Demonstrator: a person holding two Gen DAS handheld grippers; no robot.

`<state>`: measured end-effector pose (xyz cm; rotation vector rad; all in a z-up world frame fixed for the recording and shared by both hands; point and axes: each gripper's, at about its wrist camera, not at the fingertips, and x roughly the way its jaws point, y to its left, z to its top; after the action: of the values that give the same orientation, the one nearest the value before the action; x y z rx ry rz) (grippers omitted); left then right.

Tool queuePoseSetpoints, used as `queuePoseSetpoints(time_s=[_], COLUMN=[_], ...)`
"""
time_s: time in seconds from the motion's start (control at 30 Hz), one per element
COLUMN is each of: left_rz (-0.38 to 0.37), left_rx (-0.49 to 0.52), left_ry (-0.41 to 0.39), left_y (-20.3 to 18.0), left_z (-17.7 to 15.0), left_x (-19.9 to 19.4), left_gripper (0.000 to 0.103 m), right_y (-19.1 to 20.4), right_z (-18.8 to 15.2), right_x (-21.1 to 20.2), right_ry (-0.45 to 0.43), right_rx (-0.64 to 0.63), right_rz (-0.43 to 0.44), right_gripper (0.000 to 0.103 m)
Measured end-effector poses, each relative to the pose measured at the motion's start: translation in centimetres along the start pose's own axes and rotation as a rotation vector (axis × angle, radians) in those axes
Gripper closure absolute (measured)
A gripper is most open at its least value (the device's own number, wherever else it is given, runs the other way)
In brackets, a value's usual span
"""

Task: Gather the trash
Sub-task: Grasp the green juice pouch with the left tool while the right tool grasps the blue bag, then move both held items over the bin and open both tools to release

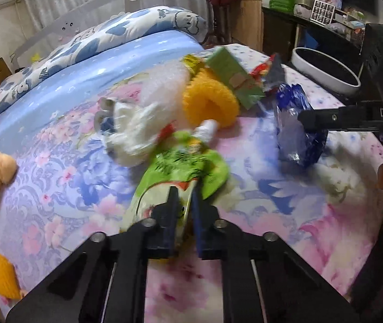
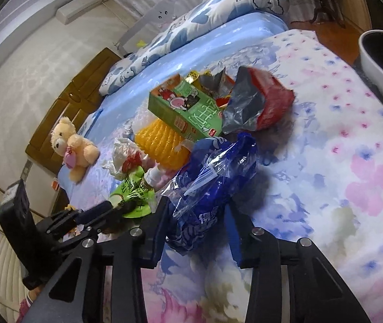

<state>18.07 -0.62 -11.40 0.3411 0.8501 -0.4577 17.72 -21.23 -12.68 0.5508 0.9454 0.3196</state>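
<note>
A pile of trash lies on the flowered bedspread (image 1: 285, 215). My left gripper (image 1: 183, 191) is shut on the near edge of a green snack wrapper (image 1: 186, 161), which shows in the right wrist view as the green wrapper (image 2: 135, 196) held by the left gripper (image 2: 102, 208). A crumpled blue plastic bag (image 2: 213, 177) fills the gap of my right gripper (image 2: 198, 212), and both pads press its sides. From the left wrist, the right gripper (image 1: 312, 121) sits over that blue bag (image 1: 293, 123). Behind lie a green carton (image 2: 188, 113) and a red and silver chip bag (image 2: 258, 102).
A white bin with a black liner (image 1: 326, 70) stands off the bed's far right edge. A yellow fuzzy ring (image 1: 210, 102), a white plastic bag (image 1: 135, 132) and a small bottle (image 2: 153, 175) lie in the pile. A teddy bear (image 2: 70, 145) sits at the left.
</note>
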Motion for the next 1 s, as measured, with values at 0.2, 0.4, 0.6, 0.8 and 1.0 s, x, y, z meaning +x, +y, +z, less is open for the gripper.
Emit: queuePoseSetpoints(time_s=[0.2,0.4,0.6,0.8,1.0], left_rz=[-0.072,-0.146,-0.180,-0.218,-0.231], left_rx=[-0.089,-0.147,-0.151,-0.133,-0.092], left_ry=[-0.036,-0.079,-0.106,-0.129,-0.142], left_y=[-1.6,-4.9,-8.0,-10.6,-13.3], left_z=[0.3,0.8,2.3,4.5,6.9], left_x=[-1.4,-2.5,-2.4,-2.3,-1.9], left_gripper=[0.100,0.101,0.101,0.101,0.101], right_y=[-1.0,-2.7,-4.9,-7.0,-8.8], right_z=[-0.3,-0.8,-1.1,-0.6,0.1], right_x=[-3.2,-5.6,-8.0,-10.6,-13.0], right_ry=[-0.036,-0.058,-0.090,-0.131,-0.173], right_rx=[-0.011,-0.018,-0.007,0.000,0.012], right_rz=[0.001,-0.032,-0.075,-0.113,-0.137], right_gripper=[0.064,0.064,0.065,0.065,0.065])
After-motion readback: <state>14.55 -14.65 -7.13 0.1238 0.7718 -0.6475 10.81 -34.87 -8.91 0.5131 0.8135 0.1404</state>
